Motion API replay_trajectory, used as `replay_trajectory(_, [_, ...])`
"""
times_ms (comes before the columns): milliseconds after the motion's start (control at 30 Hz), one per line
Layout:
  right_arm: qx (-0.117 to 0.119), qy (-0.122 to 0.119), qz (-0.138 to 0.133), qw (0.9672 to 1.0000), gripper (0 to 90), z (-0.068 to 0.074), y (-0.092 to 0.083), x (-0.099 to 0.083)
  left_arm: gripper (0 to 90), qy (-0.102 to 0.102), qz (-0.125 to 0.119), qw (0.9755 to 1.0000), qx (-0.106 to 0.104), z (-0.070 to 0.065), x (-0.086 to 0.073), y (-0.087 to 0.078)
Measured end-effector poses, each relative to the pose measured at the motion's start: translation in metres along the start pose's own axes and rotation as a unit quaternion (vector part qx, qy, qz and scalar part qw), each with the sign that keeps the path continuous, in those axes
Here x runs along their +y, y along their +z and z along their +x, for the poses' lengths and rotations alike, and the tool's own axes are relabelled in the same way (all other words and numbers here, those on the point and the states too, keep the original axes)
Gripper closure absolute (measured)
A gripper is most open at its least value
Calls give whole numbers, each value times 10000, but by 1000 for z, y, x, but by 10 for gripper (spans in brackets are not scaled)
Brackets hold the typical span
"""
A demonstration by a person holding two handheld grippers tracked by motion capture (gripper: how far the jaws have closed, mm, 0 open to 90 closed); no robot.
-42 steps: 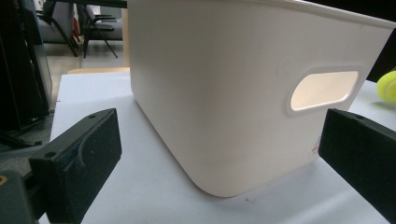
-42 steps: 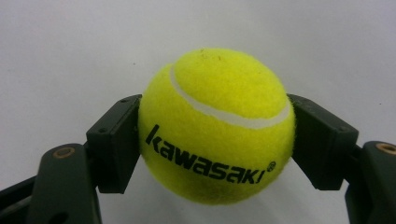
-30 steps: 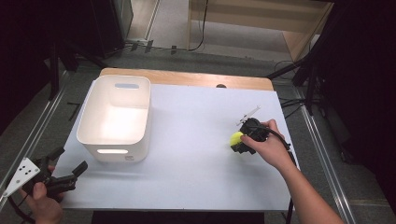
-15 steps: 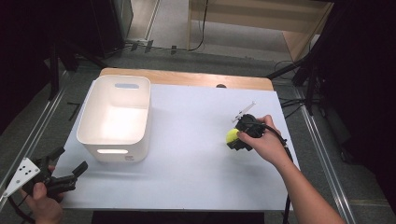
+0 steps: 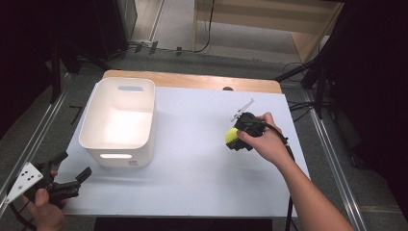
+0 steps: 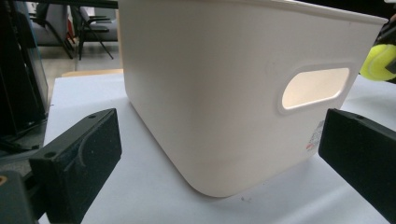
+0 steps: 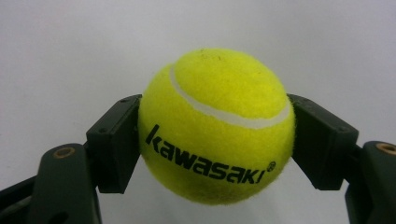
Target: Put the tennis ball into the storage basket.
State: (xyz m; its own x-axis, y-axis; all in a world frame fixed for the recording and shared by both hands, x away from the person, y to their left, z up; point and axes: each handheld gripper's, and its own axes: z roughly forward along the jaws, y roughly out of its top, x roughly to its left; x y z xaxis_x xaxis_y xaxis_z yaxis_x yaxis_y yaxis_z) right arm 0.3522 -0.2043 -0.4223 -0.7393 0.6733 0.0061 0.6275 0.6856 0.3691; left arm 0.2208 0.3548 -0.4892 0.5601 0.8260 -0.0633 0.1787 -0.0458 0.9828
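Note:
A yellow tennis ball [image 7: 217,126] with black lettering sits clamped between the two jaws of my right gripper [image 7: 215,140]. From above, that ball [image 5: 231,135] and the right gripper [image 5: 236,139] hang a little over the white table sheet [image 5: 192,178], right of centre. A white plastic bin [image 5: 119,120] with handle slots stands at the left of the table. My left gripper [image 5: 72,177] rests near the front left corner, jaws wide apart and holding nothing. In the left gripper view the bin [image 6: 243,93] stands just beyond the left gripper [image 6: 219,158], and the ball [image 6: 380,60] shows at the far right.
A strip of wooden table edge [image 5: 192,82] runs along the back. Metal rails [image 5: 332,144] flank both sides of the table. Dark stands and cables lie on the floor behind.
My right gripper has carried the tennis ball up and slightly leftward and farther back over the table. The left gripper has stayed where it was.

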Motion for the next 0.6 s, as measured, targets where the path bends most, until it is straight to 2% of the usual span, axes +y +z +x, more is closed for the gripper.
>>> replay_trajectory(200, [30, -145, -53, 9999, 233, 4, -2, 13, 0, 32, 41, 10000, -1, -1, 0, 1])
replay_trajectory(600, [56, -277, -52, 9996, 233, 12, -2, 33, 0, 45, 64, 10000, -13, -1, 0, 1])
